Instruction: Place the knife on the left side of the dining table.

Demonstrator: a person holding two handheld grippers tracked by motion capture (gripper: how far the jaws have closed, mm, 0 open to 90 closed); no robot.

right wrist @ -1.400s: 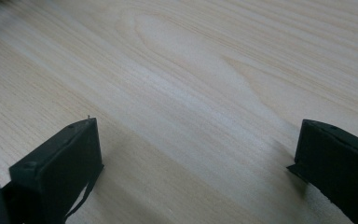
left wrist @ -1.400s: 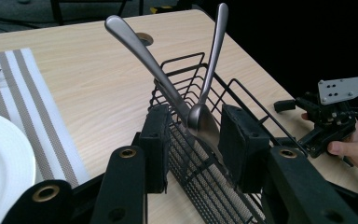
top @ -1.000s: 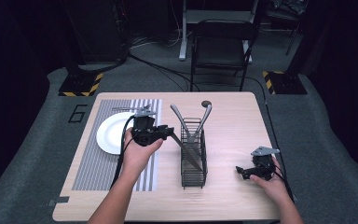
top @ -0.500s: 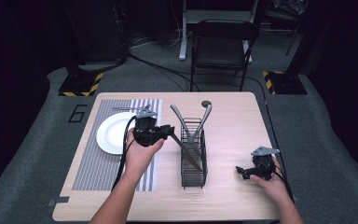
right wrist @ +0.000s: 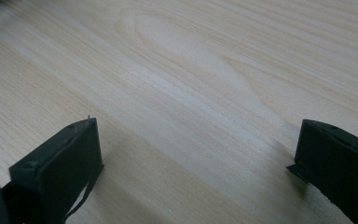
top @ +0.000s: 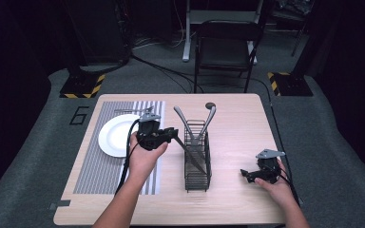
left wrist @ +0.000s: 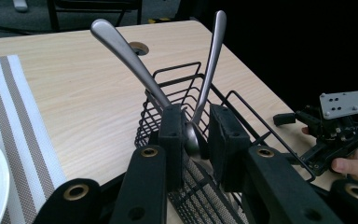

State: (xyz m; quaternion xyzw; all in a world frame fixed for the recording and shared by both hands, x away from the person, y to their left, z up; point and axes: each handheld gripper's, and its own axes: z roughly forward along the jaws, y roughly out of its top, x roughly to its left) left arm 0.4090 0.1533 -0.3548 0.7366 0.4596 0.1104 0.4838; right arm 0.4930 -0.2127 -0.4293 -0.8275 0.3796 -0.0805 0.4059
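A black wire basket (top: 197,159) stands mid-table with two metal utensils leaning in it, handles up (top: 184,119) (top: 210,115). My left gripper (top: 173,136) sits just left of the basket. Its jaws have just been closing, and they are shut on the end of a third metal utensil (left wrist: 192,137), which slants down into the basket (left wrist: 177,93). Its shaft (top: 190,156) runs from the pads to the basket's near end. My right gripper (top: 247,175) rests low at the table's right, a hand around it. Its jaws (right wrist: 196,154) stand open over bare wood, nothing between them.
A white plate (top: 116,135) lies on a striped placemat (top: 95,171) at the left, with a fork (top: 130,111) behind it. A round cable hole (top: 210,105) marks the table's far side. A black chair (top: 223,45) stands beyond the far edge.
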